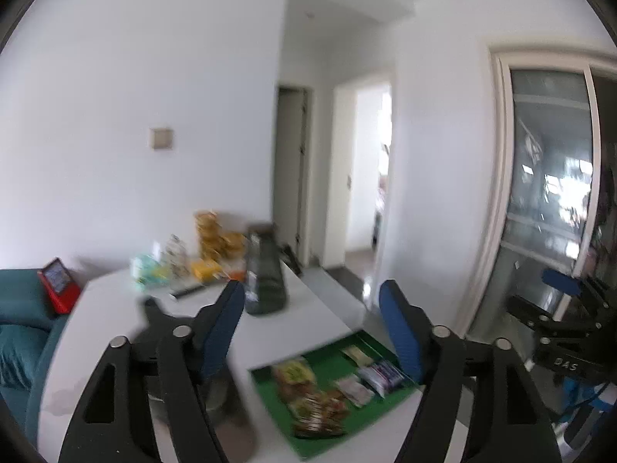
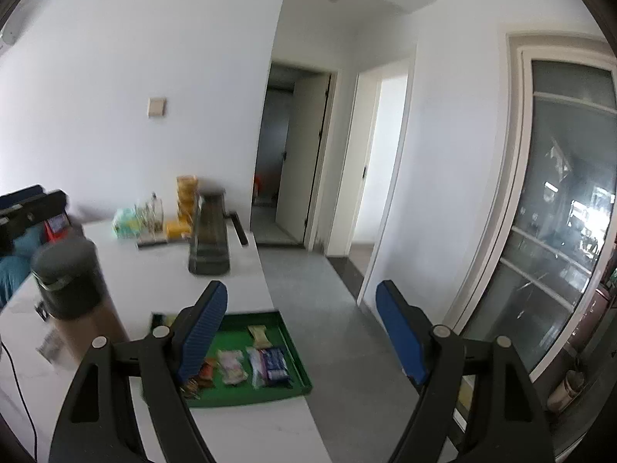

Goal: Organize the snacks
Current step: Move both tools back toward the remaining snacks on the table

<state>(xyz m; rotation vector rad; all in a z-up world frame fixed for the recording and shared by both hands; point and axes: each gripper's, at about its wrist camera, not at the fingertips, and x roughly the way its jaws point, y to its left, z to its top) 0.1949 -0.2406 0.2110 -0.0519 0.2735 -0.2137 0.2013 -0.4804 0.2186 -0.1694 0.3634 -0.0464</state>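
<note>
Both the left gripper (image 1: 312,301) and right gripper (image 2: 302,301) are hanging released and empty; next, approaching the green tray (image 2: 297,359) at lower centre squarely would be wise.

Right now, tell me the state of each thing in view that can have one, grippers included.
left gripper: open, nothing between the fingers.
right gripper: open, empty.
green tray: flat on the white table, at its edge, holding snack packets.
blue snack packet: lying in the tray.
dark pitcher: upright on the table.
grey-lidded flask: upright, lid on.
</note>
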